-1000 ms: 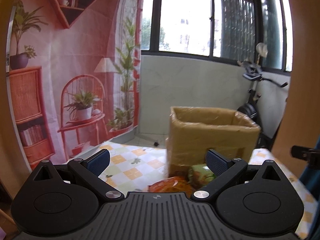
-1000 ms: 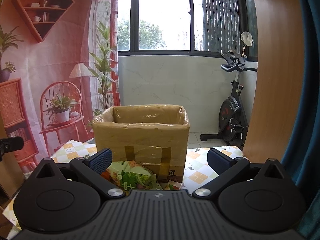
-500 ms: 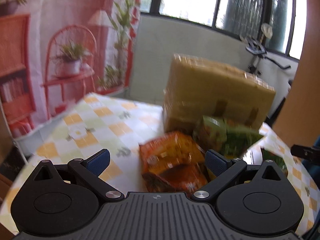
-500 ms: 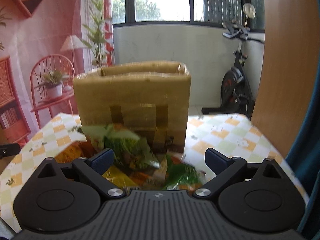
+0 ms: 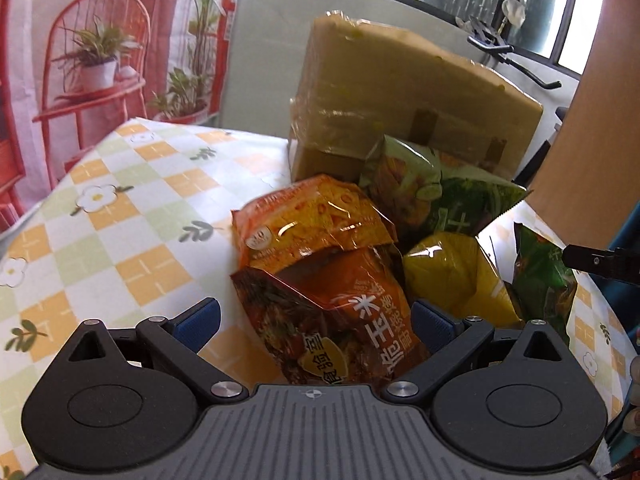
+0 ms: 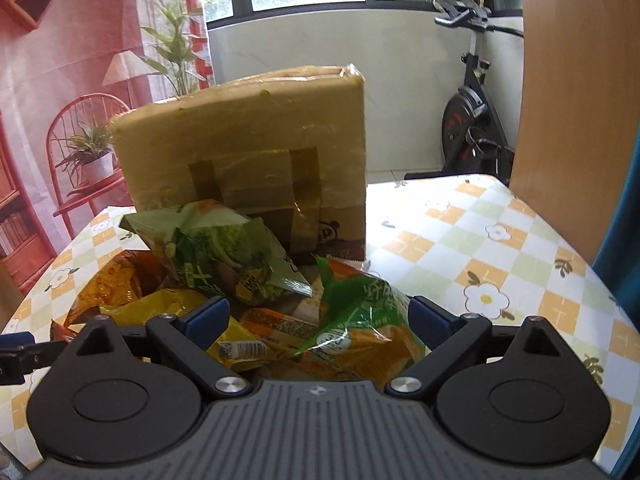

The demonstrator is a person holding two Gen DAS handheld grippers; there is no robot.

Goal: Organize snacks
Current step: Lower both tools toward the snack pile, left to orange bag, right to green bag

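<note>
Left wrist: orange snack bag (image 5: 340, 312) lies between parted fingers (image 5: 198, 320).

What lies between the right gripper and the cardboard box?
In the right wrist view, snack bags: a green-orange bag between the open right gripper fingers, another green bag against the cardboard box.

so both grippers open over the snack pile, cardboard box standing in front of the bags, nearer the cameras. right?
No. The cardboard box stands behind the snack bags, farther from the cameras; the right wrist view shows it. Left gripper and right gripper are open over the pile.
</note>
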